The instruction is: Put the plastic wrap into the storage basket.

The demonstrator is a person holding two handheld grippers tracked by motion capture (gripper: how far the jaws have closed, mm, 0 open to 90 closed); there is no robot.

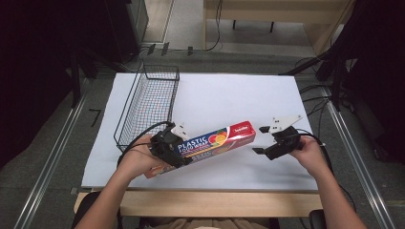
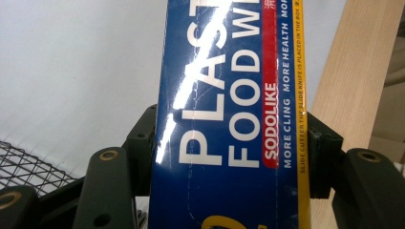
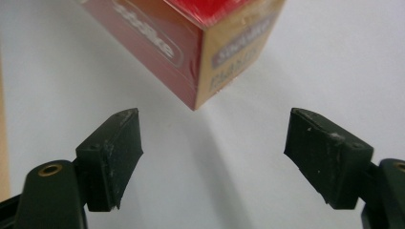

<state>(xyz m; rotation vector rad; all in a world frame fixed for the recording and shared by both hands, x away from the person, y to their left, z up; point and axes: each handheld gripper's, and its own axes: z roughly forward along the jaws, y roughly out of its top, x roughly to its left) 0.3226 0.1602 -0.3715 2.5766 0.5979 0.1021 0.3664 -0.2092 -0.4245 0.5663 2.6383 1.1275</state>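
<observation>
High view: white tabletop (image 1: 215, 95), grey floor (image 1: 57, 138)

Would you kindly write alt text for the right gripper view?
The open right hand-held gripper faces the red and tan end of a plastic food wrap box, its two black jaws spread wide below it over a white table.

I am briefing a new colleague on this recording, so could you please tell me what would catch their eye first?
The long plastic food wrap box, bright blue and red, stands out: the left tongs clamp it near its blue end, above the white table. The right tongs sit open just off its red end. A black wire basket stands at the table's far left.
</observation>
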